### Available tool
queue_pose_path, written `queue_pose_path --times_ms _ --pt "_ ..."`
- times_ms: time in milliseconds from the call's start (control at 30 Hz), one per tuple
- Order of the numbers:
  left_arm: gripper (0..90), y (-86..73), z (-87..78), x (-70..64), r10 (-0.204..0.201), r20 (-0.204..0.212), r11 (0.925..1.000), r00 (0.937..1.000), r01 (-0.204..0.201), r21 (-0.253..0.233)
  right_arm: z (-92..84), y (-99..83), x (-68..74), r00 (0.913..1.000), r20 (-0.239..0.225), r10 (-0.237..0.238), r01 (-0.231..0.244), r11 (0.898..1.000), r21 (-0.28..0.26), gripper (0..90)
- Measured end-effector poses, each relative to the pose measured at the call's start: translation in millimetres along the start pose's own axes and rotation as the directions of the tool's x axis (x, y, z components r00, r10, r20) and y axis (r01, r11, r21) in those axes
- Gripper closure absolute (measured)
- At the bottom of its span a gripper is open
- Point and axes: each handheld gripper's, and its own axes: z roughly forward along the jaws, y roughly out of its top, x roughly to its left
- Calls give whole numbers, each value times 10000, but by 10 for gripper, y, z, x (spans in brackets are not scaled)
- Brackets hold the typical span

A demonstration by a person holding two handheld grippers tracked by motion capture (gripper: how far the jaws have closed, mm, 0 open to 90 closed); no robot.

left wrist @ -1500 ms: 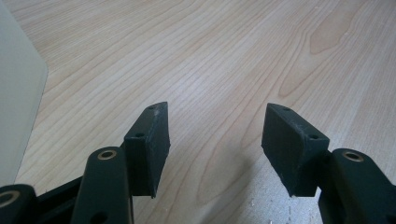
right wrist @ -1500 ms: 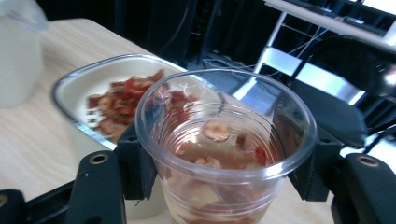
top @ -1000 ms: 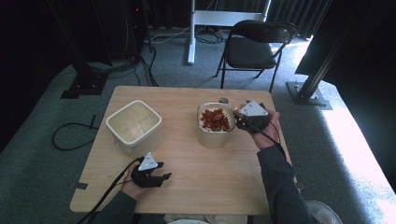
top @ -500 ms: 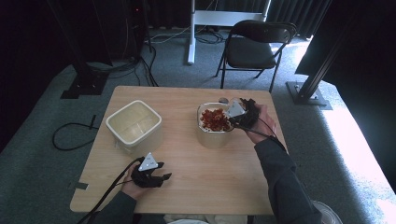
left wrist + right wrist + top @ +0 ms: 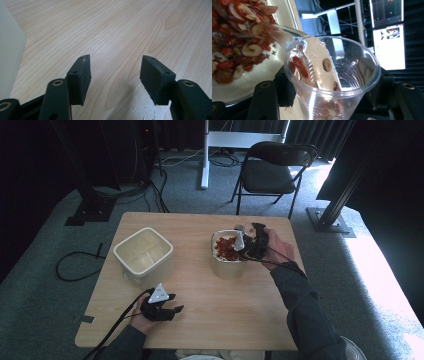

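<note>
Wooden table, seen from above. Far left on it: empty cream square container, glossy inside, sitting well apart from everything else. Its pale side also shows at the left edge of the left gripper view.

Just in front of that container, near the table's front edge: left gripper, held low over the wood, grey three-cornered plate on top, cable trailing off the front edge. Left gripper view: its two black pads spread apart, bare wood grain between them, pinching nothing.

Centre-right: second cream container, filled with red dried fruit slices with pale cut faces. In the right gripper view the same fruit pile sits top left, lying in that container.

Right of it, touching its right rim: right gripper, held in the person's right hand, dark sleeve coming in from the bottom right. Jaws pinch a clear plastic cup from both sides, pads pressed on the cup wall. Cup is tipped on its side, mouth toward the camera, lip pushed in against the fruit pile. A few red and pale slices stick to the cup's inner wall. In the high view the cup sits at the container's right edge, partly over the fruit.

Behind the table: black folding chair on grey carpet.
</note>
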Motion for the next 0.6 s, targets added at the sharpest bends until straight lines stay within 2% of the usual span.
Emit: queue_pose_path --times_ms 100,233,600 --pt "427 0 0 0 33 4 10000 10000 -33 22 1 24 16 9980 279 -567 563 9983 162 359" --pt "427 1 1 1 48 5 10000 10000 -48 45 -2 46 22 9909 592 -1211 1192 9923 347 360" --pt "427 0 5 -3 41 15 10000 10000 -42 42 -13 83 27 9724 1087 -2063 2010 9779 574 360"
